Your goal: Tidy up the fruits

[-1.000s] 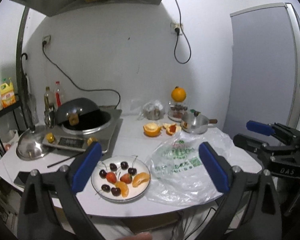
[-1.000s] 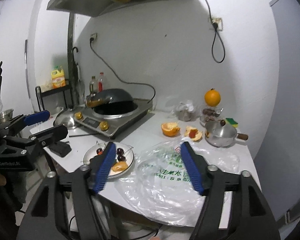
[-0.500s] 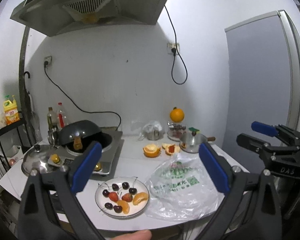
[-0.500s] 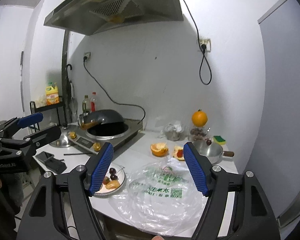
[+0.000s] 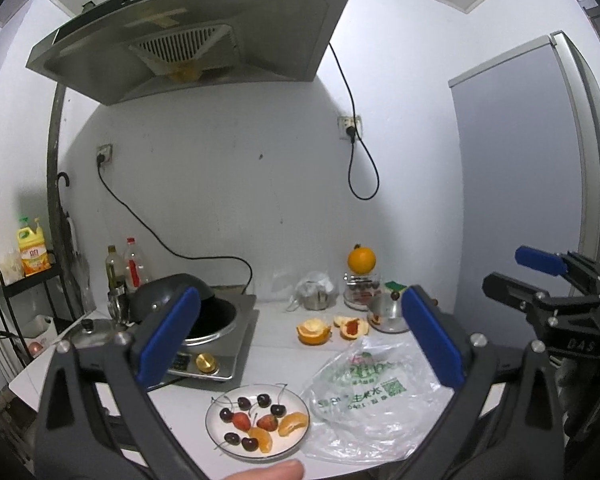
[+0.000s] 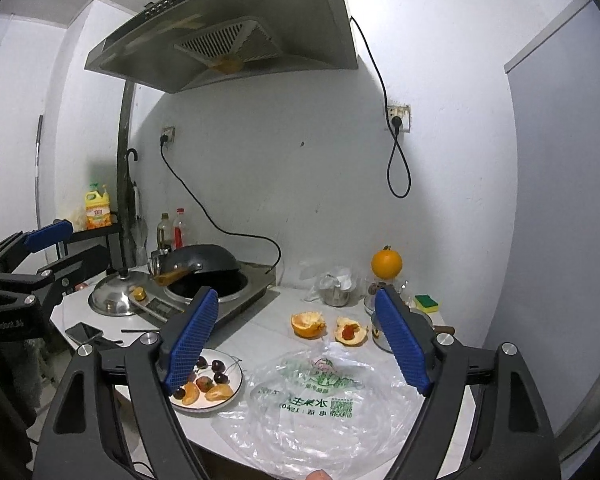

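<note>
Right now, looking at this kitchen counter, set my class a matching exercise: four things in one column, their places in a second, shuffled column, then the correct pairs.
Things
1. whole orange
2. cherries
3. green sponge
4. yellow detergent bottle

Places
A. on the white plate
B. on the black rack at the far left
C. on top of a glass jar
D. at the counter's back right corner, behind the small steel pot

Pairs: 1-C, 2-A, 3-D, 4-B

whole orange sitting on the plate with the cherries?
No: the whole orange sits atop a jar at the back, while the plate holds cherries, strawberries and orange segments.
</note>
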The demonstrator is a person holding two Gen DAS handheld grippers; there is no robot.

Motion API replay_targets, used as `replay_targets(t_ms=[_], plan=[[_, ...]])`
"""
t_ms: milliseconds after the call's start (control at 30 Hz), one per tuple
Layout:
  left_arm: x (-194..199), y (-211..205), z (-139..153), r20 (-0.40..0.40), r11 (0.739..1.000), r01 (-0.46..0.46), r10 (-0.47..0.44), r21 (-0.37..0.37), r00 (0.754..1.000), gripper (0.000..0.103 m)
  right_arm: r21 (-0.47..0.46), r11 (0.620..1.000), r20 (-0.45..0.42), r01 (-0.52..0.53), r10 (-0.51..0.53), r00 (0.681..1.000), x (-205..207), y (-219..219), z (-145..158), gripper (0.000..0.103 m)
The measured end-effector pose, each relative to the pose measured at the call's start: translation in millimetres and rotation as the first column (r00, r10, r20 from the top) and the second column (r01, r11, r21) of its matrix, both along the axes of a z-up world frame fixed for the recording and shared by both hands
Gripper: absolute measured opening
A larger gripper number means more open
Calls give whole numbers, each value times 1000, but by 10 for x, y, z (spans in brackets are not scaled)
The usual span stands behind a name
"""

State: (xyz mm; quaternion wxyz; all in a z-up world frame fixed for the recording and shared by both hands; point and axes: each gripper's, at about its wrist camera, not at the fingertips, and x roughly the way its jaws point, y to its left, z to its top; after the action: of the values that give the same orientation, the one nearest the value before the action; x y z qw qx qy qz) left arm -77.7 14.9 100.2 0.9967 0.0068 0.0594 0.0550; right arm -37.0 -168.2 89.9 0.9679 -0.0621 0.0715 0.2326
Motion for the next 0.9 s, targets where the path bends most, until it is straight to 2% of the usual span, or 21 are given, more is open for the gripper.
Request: replay_targets(t_ms=[900], plan=[[34,-51,-42,-20,1000,-14,14,0,1000,102,-9,1000,-8,-13,13,1000,32,37,4,83]])
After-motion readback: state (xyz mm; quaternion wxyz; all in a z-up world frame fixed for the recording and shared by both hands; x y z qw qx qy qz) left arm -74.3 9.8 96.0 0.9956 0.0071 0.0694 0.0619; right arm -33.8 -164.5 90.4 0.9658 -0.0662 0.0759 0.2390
